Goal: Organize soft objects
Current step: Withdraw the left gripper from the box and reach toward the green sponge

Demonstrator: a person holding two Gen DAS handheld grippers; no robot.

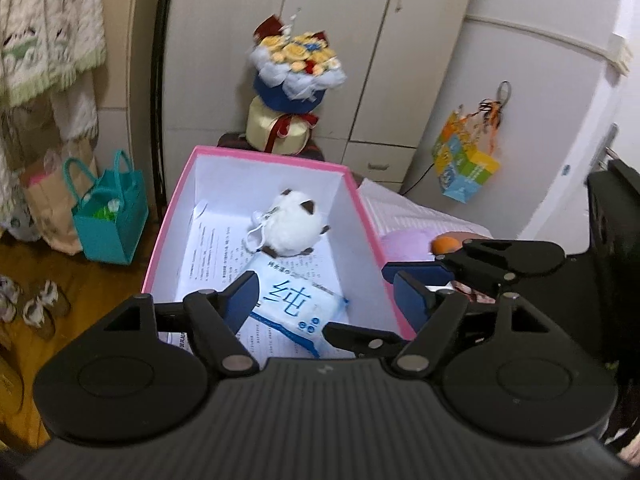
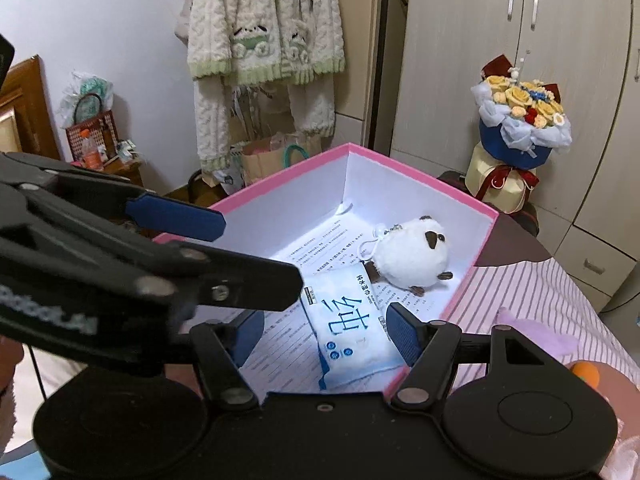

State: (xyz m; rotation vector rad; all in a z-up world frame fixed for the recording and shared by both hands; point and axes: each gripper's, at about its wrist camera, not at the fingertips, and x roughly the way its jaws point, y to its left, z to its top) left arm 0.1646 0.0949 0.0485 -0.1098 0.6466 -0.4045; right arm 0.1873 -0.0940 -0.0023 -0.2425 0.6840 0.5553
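A pink box [image 1: 366, 216] with white walls sits on the bed; it also shows in the right wrist view [image 2: 476, 204]. Inside lie a white plush toy [image 1: 290, 222] [image 2: 408, 258], a white-and-blue tissue pack [image 1: 298, 308] [image 2: 348, 320] and printed paper sheets [image 1: 212, 252]. My left gripper [image 1: 326, 294] is open and empty above the box's near end. My right gripper [image 2: 326, 332] is open and empty over the tissue pack. The left gripper's arm [image 2: 120, 256] crosses the right wrist view. A purple soft thing [image 2: 536, 332] and an orange one [image 2: 586, 372] lie on the bed to the right.
The bed has a striped pink sheet [image 2: 532, 292]. A flower bouquet [image 1: 296, 68] on a cream box stands behind the pink box. A teal bag [image 1: 110, 220] and slippers [image 1: 36, 308] are on the floor at the left. Wardrobe doors [image 1: 340, 20] are behind.
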